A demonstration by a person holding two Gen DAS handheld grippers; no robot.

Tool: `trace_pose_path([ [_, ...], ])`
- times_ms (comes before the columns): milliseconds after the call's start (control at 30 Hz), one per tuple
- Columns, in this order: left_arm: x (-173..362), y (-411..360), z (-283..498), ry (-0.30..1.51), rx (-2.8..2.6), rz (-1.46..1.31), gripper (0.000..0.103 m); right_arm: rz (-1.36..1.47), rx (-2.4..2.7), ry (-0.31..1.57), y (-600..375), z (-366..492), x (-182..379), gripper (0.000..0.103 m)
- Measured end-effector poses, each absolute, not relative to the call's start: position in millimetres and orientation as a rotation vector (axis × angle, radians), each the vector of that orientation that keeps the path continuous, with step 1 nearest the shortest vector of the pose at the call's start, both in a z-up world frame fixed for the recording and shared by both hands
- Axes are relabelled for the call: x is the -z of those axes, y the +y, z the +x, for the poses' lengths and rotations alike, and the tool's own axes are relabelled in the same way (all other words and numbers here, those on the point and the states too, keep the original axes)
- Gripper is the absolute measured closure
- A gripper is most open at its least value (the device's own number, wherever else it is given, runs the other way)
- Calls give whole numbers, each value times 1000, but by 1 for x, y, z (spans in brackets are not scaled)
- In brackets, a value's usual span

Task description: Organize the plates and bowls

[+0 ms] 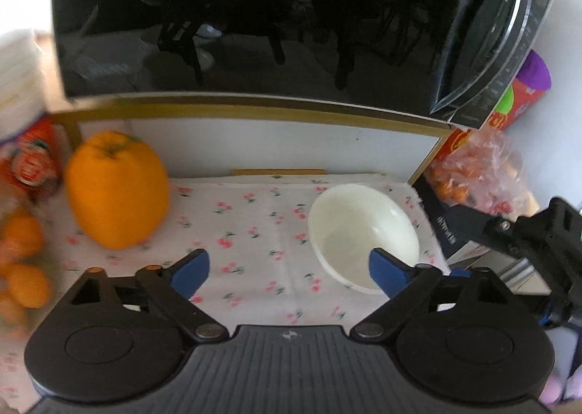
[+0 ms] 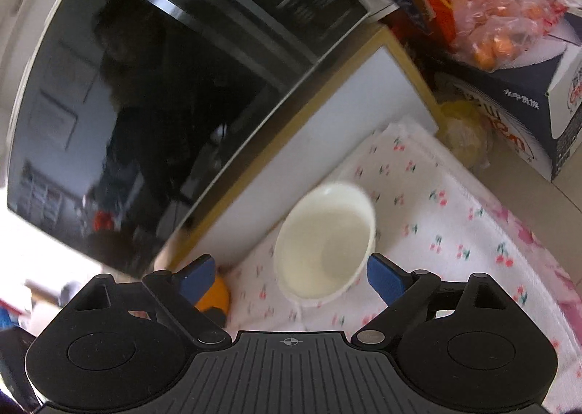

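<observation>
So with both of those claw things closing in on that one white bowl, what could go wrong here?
Three risks, as guesses:
1. Both open grippers, left gripper and right gripper, aim at the same white bowl, so they might collide.
2. The bowl looks smooth and sits on a loose flowered cloth; it could slide or slip.
3. The shelf edge hangs low overhead, leaving little room to lift.

We lose the near rim of the white bowl (image 1: 363,232) behind a blue fingertip (image 1: 387,276) in the left wrist view. The small oranges (image 1: 25,257) at the left edge smear into blur and are cut off. In the right wrist view, the orange fruit (image 2: 214,296) hides mostly behind a fingertip (image 2: 196,277), and the microwave (image 2: 145,105) shows only dim, unreadable reflections.
</observation>
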State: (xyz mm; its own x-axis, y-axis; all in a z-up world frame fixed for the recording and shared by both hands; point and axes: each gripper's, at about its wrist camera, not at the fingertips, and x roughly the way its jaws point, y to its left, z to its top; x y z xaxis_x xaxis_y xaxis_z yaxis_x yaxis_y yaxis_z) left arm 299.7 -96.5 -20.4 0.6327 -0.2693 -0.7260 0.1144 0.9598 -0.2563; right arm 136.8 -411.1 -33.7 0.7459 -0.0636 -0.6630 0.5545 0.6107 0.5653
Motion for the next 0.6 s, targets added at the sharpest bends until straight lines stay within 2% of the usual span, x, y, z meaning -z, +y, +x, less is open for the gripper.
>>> trace_pose_path([
  [133, 32, -105, 311, 865, 236, -235, 28, 886, 418, 628, -423, 138, 52, 12],
  [233, 38, -110, 318, 872, 248, -243, 41, 906, 444, 620, -429, 140, 65, 21],
  [333, 43, -111, 323, 885, 267, -273, 52, 922, 458, 614, -432, 142, 74, 36],
  [400, 47, -110, 325, 898, 281, -288, 58, 923, 465, 615, -432, 146, 81, 50],
  [500, 54, -111, 327, 919, 291, -300, 65, 909, 476, 623, -429, 150, 88, 62],
  [600, 58, -110, 327, 939, 306, -312, 79, 891, 487, 632, -425, 153, 93, 75],
])
